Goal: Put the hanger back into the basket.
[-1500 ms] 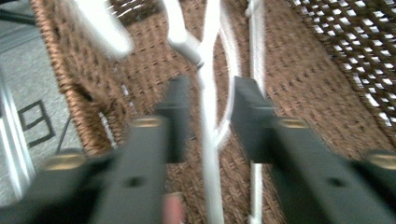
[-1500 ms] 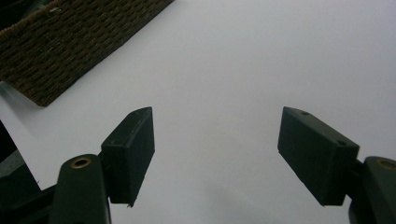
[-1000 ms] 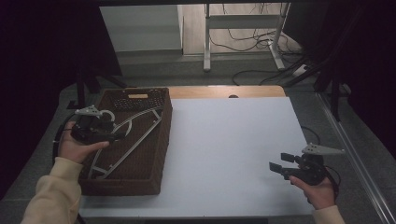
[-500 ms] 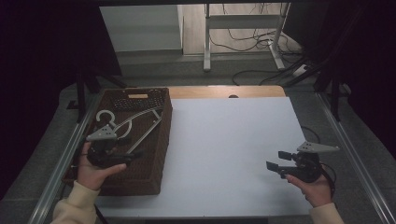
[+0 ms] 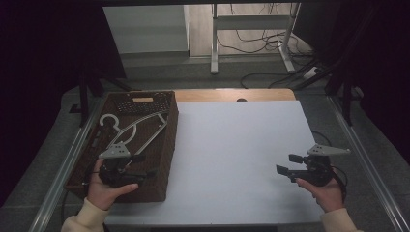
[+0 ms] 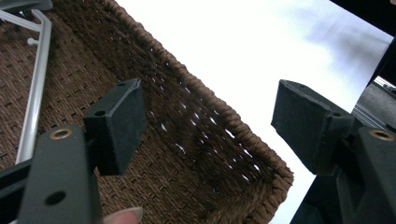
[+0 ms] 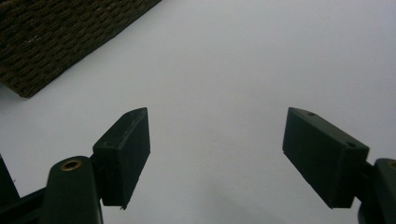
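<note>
The worktop (image 5: pixel 241 145) is brightly lit and glares white beyond the left tool (image 6: pixel 205 126). The surroundings are left dark, and the near jaws are softly blurred.

A white worktop (image 5: pixel 241 154) spreads bare across the middle and right of the scene. Beyond its far edge runs a strip of wood (image 5: pixel 232 94). Farther off, a metal stand (image 5: pixel 251 34) rises from the floor with dark cables (image 5: pixel 261 79) trailing around its feet.

Hanger (image 6: pixel 32 84) cut off by frame edge
</note>
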{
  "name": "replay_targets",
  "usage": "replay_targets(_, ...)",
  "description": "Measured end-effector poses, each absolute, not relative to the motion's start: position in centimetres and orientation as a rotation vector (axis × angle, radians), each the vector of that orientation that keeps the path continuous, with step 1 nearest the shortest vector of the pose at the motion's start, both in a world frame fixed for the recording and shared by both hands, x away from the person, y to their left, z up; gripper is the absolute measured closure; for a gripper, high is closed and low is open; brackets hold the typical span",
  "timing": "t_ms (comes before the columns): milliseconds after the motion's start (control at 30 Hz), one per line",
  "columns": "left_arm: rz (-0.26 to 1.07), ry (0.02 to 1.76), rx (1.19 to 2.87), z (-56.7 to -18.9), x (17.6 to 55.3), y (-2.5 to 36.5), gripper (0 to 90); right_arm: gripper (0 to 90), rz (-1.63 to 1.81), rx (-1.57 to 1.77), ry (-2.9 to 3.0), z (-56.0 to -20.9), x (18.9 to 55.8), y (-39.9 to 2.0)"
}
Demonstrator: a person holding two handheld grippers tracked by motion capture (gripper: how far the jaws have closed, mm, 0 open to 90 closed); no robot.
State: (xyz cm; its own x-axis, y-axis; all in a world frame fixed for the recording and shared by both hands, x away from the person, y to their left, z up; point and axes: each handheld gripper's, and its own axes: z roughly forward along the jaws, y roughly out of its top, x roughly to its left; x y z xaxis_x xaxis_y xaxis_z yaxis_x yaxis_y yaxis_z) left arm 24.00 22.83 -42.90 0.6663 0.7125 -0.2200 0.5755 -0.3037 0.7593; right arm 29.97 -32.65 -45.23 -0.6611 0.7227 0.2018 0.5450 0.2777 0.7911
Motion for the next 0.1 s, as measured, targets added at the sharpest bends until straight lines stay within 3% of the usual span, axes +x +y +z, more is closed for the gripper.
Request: replay_targets(100,0.193,1.004,2.005,-43.16,24.1,22.78,25.4,22.8,1.322,1.177,2.349,-45.28,30.03,-32.67)
